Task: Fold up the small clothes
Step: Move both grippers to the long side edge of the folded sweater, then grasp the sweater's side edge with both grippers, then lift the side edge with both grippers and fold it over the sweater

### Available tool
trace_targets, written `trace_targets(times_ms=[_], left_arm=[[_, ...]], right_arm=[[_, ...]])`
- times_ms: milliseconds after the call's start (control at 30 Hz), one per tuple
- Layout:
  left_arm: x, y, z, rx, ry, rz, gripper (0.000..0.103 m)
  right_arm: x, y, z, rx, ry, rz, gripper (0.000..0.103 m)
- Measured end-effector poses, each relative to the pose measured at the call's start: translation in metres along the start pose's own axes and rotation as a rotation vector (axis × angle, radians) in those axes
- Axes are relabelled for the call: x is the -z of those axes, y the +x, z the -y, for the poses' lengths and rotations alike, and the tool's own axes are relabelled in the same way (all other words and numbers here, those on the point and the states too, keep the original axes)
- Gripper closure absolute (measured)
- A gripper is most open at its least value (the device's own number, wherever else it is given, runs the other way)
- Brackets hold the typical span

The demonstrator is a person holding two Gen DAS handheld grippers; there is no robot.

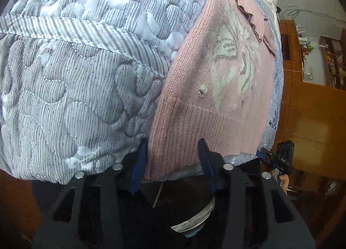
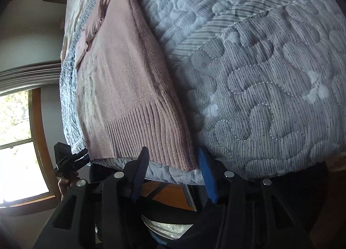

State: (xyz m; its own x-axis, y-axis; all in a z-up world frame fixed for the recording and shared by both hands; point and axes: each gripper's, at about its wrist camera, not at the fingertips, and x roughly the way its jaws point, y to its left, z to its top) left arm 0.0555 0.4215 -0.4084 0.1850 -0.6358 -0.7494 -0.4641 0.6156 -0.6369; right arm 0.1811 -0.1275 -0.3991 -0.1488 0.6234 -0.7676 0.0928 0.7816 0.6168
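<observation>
A pink knitted sweater with a pale leaf-like motif on its front (image 1: pixel 218 89) lies flat on a grey-and-white striped quilted bedspread (image 1: pixel 82 80), running from the lower middle of the left wrist view up to its upper right, where a folded sleeve crosses the body. In the right wrist view the same garment fills the left-centre, its ribbed hem (image 2: pixel 140 132) lowest in the frame, at the edge of the bed.

The left gripper (image 1: pixel 173 151) has its blue-padded fingers spread wide, straddling one hem corner — one finger at the sweater's side edge, the other over the hem band. Nothing is pinched. The right gripper (image 2: pixel 173 158) is likewise released, its fingers standing to either side of the other hem corner, whose knit edge sits between them. Each tool also shows small in the other's view, low at the frame's edge, with part of the person's hand behind it.

By the look of it, this is the start of a fold: both claws are lined up on the hem corners but have not yet closed. The next move calls for pushing each lower finger under the knit, clenching on both corners together, then lifting evenly and carrying the hem toward the collar — uneven grips would skew the fold or drag the quilt.
</observation>
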Motion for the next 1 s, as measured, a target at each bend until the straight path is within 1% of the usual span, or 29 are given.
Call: trace_targets(times_ms=[33,100,167,233,300,400,600,733,900,1000], left_arm=[[0.001,0.001,-0.003,0.001,-0.001,-0.008,0.081],[0.004,0.001,-0.008,-0.006,-0.001,-0.004,0.083],[0.006,0.000,-0.014,0.009,-0.022,0.008,0.084],[0.008,-0.002,-0.017,0.027,-0.036,0.018,0.086],[0.013,-0.008,-0.019,0.048,-0.041,0.033,0.092],[0.022,-0.021,-0.018,0.112,-0.044,0.074,0.095],[0.043,-0.053,-0.005,0.241,-0.046,0.157,0.096],[0.049,-0.075,0.011,0.316,-0.043,0.207,0.096],[0.042,-0.099,0.037,0.379,-0.032,0.255,0.096],[0.031,-0.114,0.050,0.422,-0.035,0.286,0.096]], right_arm=[[0.001,0.003,0.001,-0.003,0.003,-0.003,0.055],[0.000,0.010,0.002,-0.017,0.016,-0.008,0.055],[-0.001,0.016,-0.002,-0.020,0.022,-0.011,0.056],[0.000,0.015,-0.003,-0.030,0.027,-0.013,0.061],[0.001,0.011,-0.008,-0.054,0.024,-0.011,0.080],[0.004,-0.005,-0.013,-0.099,0.014,0.033,0.091],[0.016,-0.039,-0.025,-0.244,0.016,0.114,0.093],[0.019,-0.055,-0.041,-0.318,0.008,0.152,0.093],[0.005,-0.077,-0.059,-0.403,0.013,0.203,0.093],[-0.008,-0.092,-0.068,-0.432,0.010,0.232,0.093]])
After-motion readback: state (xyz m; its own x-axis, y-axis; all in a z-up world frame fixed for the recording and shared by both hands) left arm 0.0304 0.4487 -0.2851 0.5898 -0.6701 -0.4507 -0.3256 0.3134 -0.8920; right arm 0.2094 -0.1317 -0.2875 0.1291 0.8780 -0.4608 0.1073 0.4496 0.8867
